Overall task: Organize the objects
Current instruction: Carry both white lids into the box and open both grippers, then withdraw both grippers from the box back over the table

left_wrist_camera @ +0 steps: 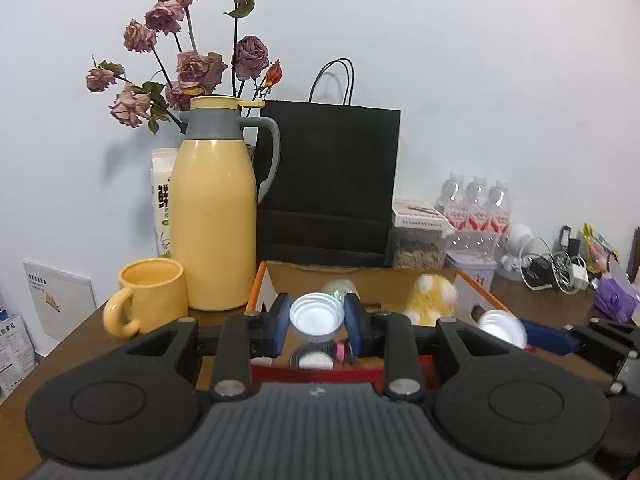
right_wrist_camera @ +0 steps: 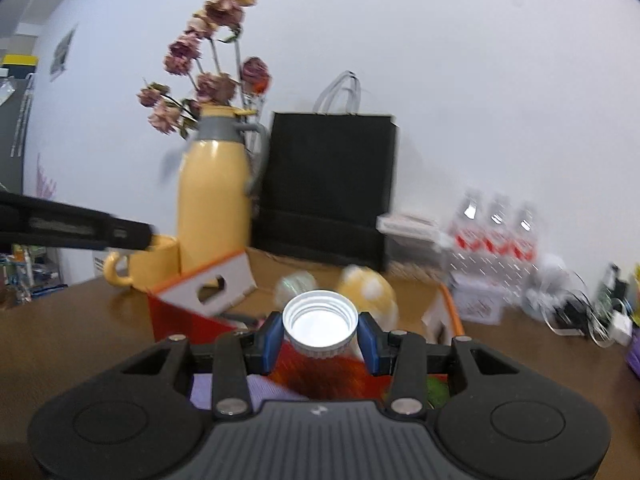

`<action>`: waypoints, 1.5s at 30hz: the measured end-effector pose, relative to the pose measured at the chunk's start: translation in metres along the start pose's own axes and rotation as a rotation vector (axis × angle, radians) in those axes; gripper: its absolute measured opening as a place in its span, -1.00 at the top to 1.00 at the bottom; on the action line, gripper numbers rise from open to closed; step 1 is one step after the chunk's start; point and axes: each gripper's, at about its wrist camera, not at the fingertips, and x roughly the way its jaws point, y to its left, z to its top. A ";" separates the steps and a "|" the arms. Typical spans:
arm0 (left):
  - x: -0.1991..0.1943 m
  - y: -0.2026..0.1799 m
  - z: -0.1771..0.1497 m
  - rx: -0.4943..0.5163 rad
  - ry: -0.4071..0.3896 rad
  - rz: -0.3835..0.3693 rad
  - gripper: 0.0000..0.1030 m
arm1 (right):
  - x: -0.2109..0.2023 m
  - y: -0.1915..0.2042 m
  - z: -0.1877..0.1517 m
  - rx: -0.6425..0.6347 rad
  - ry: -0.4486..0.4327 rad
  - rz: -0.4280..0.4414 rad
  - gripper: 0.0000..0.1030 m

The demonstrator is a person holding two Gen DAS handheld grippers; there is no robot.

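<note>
Currently the orange-edged cardboard box (left_wrist_camera: 476, 292) is sitting on the bench (left_wrist_camera: 80, 344) directly below and ahead of both tools. Each is carrying a white bottle: left gripper (left_wrist_camera: 317, 320) fingers are clamping one (left_wrist_camera: 316, 316), right gripper (right_wrist_camera: 320, 334) fingers another (right_wrist_camera: 320, 324), openings facing the cameras, long axes probably running along the fingers.

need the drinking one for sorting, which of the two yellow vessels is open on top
The yellow mug, the short one with a loop handle at the table's left front. The tall yellow thermos jug behind it is closed by a grey collar and a yellow lid.
</note>
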 end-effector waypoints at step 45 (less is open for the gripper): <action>0.122 0.017 -0.018 0.031 0.048 0.020 -1.00 | 0.117 -0.002 0.000 0.031 0.165 -0.049 -1.00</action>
